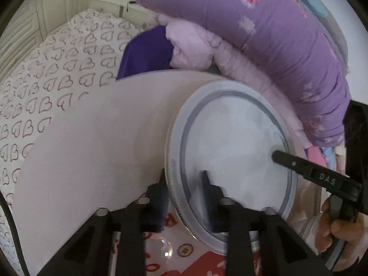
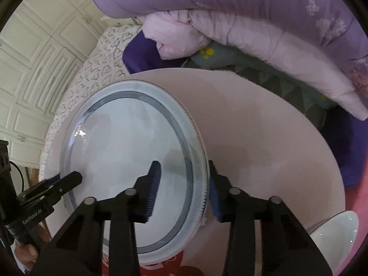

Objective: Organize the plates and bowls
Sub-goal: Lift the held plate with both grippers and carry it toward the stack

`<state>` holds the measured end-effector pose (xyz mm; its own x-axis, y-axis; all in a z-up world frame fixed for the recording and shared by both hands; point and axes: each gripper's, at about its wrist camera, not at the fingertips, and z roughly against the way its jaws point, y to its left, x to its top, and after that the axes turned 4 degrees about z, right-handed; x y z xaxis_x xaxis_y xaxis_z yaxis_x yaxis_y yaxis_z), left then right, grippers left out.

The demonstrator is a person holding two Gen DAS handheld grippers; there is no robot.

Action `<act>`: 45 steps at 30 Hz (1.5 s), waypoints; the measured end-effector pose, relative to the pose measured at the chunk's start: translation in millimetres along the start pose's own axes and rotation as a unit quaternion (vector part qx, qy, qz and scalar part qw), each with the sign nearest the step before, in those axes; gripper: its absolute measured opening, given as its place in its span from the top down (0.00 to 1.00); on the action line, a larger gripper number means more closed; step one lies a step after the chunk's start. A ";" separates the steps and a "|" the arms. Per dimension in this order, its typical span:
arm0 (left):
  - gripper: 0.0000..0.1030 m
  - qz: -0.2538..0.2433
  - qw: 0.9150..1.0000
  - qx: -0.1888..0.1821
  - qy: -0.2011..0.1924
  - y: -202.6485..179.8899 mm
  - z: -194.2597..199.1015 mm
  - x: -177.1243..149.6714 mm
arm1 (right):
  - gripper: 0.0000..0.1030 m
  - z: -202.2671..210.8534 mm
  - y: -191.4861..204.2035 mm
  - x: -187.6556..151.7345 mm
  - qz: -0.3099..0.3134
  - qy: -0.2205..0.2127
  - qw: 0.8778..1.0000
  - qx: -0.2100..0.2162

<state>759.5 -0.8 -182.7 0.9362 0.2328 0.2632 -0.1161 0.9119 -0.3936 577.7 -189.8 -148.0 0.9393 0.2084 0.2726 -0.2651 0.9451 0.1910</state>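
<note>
A white plate with a blue-grey ring (image 1: 232,142) is held between both grippers above a round pale pink tabletop (image 1: 92,142). My left gripper (image 1: 184,177) straddles the plate's left rim, one finger under it and one on top. My right gripper (image 2: 182,172) straddles the opposite rim of the same plate (image 2: 124,149), with blue pads on either side. The right gripper's finger shows in the left wrist view (image 1: 287,159). The left gripper shows in the right wrist view (image 2: 69,180). A white bowl's rim (image 2: 333,227) sits at the lower right.
Purple and pink quilts (image 1: 276,34) are piled behind the table on a bed with a heart-print sheet (image 1: 57,69). White panelled cupboards (image 2: 34,69) stand at the left. A red patterned cloth (image 1: 195,260) lies below the plate.
</note>
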 end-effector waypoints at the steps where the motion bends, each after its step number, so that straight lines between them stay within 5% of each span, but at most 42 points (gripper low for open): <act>1: 0.83 -0.001 1.000 0.002 -0.003 0.2 0.1 -1.3 | 0.68 0.5 -0.7 -0.7 0.000 -0.003 1.000 -0.004; 13: 0.81 0.011 1.000 0.008 -0.021 17.3 24.3 -17.2 | 0.79 13.9 15.6 -12.3 0.003 -0.024 1.000 0.012; 27: 0.82 0.016 0.998 0.000 -0.062 39.2 94.4 -55.5 | 0.79 43.3 56.1 -45.2 0.021 -0.056 0.998 0.029; 45: 0.83 -0.011 0.989 -0.040 -0.139 66.2 251.7 -179.1 | 0.79 125.6 100.8 -121.8 0.029 -0.150 0.986 0.065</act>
<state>500.6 102.9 -34.2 0.8099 0.3070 0.4998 -0.0590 0.8904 -0.4513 409.2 -151.5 -43.5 0.8200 0.1599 0.5495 -0.3613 0.8893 0.2804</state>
